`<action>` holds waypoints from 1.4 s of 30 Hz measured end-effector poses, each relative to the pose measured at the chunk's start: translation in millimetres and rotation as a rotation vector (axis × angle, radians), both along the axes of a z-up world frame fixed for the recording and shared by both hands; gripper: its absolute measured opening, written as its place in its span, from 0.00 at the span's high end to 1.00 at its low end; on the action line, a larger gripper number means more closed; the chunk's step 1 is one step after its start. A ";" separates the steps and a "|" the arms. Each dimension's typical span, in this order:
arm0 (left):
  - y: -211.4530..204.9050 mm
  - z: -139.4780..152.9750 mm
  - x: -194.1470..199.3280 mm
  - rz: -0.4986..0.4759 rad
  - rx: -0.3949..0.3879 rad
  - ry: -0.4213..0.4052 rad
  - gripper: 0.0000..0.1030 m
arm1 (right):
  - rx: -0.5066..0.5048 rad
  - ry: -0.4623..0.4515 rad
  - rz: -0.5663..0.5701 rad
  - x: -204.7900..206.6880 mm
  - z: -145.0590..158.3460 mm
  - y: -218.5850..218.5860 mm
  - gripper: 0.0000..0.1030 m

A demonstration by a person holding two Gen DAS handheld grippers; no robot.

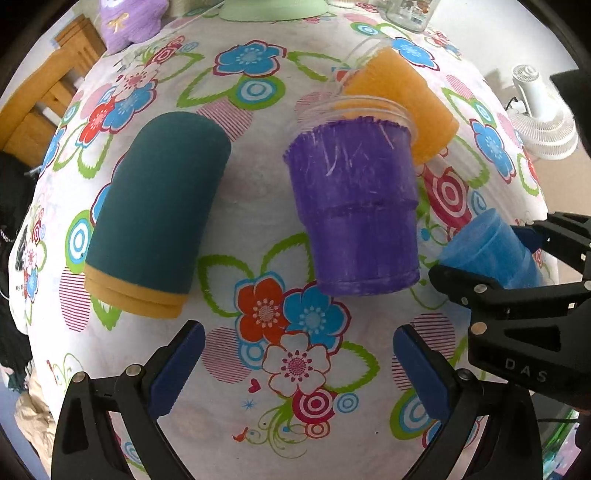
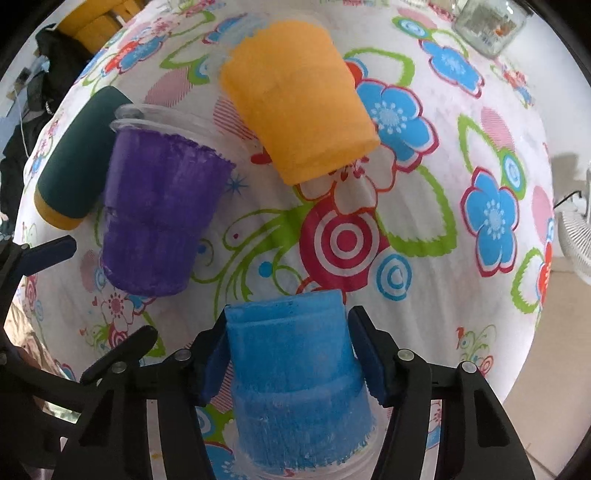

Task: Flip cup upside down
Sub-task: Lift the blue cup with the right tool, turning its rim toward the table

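My right gripper [image 2: 286, 354] is shut on a blue cup [image 2: 295, 380], held base-up with its clear rim toward the camera; both show at the right edge of the left wrist view [image 1: 491, 254]. A purple cup [image 1: 354, 210] stands upright mid-table, rim up, also in the right wrist view [image 2: 159, 214]. An orange cup [image 1: 402, 103] stands behind it, also in the right wrist view [image 2: 299, 99]. My left gripper [image 1: 299, 369] is open and empty, low over the cloth in front of the purple cup.
A teal cup with a yellow band [image 1: 159, 218] stands at left. The table has a flowered cloth [image 1: 258, 258]. A glass jar [image 2: 487, 26] and green bowl [image 1: 273, 9] are at the far edge. A white fan [image 1: 543, 118] is beyond the right edge.
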State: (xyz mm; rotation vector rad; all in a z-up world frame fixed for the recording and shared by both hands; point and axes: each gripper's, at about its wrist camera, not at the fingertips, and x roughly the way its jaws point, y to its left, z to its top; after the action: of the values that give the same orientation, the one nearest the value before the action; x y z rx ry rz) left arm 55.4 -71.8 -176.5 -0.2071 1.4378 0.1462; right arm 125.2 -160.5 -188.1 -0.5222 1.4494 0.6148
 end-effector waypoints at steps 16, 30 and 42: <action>22.1 83.5 -10.4 -0.026 0.020 -0.130 0.01 | 0.190 -0.218 -0.120 -28.7 105.1 -16.7 0.39; 23.8 140.8 -27.1 -0.147 0.076 -0.262 0.01 | 0.349 -0.412 -0.248 -56.2 163.6 -25.7 0.39; 20.3 126.6 -39.1 -0.139 0.090 -0.325 0.01 | 0.505 -0.578 -0.286 -80.3 148.7 -40.3 0.39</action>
State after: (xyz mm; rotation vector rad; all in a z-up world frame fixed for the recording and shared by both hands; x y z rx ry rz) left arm 16.3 -51.5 -50.0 -0.0533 1.1155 0.0595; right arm 44.9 -200.8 -39.4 -0.0709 0.7594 0.5179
